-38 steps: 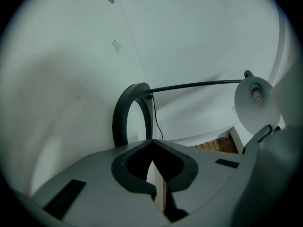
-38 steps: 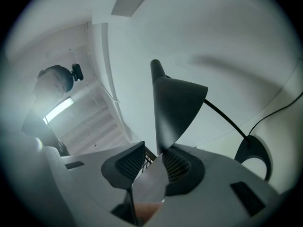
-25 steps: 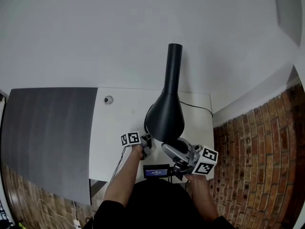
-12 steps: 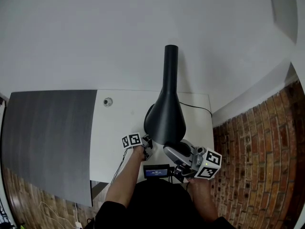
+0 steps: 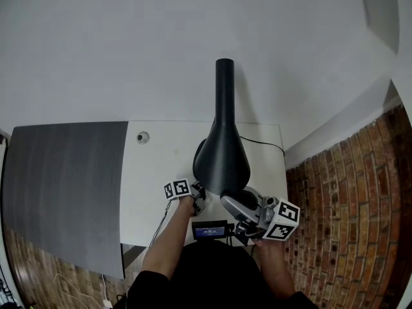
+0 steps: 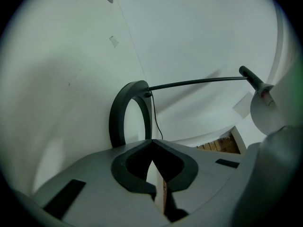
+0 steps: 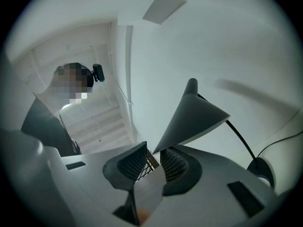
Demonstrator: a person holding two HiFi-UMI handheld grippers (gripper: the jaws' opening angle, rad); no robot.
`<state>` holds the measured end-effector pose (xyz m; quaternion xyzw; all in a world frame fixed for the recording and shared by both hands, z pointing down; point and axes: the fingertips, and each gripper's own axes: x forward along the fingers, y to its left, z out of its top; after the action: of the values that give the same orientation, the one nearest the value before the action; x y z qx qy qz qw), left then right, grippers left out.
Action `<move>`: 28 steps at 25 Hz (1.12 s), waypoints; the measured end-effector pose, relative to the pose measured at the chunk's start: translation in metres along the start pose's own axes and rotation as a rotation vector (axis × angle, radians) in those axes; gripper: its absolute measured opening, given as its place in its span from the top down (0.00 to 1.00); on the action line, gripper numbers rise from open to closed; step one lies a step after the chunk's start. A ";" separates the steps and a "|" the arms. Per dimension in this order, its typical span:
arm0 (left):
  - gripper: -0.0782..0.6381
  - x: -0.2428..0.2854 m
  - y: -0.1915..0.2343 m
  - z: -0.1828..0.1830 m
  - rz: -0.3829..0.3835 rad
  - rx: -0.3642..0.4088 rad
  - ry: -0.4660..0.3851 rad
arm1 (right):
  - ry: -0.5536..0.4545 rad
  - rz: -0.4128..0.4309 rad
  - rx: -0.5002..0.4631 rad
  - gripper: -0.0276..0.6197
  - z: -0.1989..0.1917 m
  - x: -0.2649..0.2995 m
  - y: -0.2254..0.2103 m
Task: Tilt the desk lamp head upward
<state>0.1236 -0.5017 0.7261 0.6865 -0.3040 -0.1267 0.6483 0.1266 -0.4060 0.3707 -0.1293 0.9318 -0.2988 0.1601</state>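
Note:
The black desk lamp stands on the white table (image 5: 161, 172), its cone-shaped head (image 5: 222, 156) pointing down toward me in the head view. My right gripper (image 5: 239, 206) is just under the shade's near rim. In the right gripper view the shade (image 7: 191, 117) rises above the jaws and its rim edge dips between the ribbed pads (image 7: 130, 163). Those jaws are closing, with a gap still showing on the left side. My left gripper (image 5: 196, 197) rests on the table left of the lamp, shut and empty (image 6: 151, 148), facing the lamp's ring base (image 6: 124, 112).
The lamp's thin arm (image 6: 199, 82) and black cable (image 5: 264, 145) run behind the base. A small device with a lit display (image 5: 211, 231) sits at the table's near edge. There is a grommet hole (image 5: 142, 136), a dark grey panel (image 5: 64, 185) at the left, and brick (image 5: 335, 224) at the right.
My right gripper has shifted slightly right and down under the shade's rim. The lamp sits a little further left in the head view. The left gripper has stayed put.

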 end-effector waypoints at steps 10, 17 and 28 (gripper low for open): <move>0.88 0.000 0.002 -0.001 0.015 0.012 0.013 | 0.003 0.067 -0.114 0.82 0.024 0.007 0.031; 0.88 0.000 0.001 0.000 0.017 0.012 0.013 | 0.009 0.101 -0.182 0.82 0.045 0.015 0.049; 0.88 0.000 0.001 -0.001 0.011 0.009 0.020 | -0.010 0.157 -0.176 0.81 0.070 0.023 0.065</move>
<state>0.1234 -0.5010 0.7266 0.6889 -0.3016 -0.1150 0.6490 0.1222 -0.3987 0.2728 -0.0710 0.9609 -0.2016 0.1757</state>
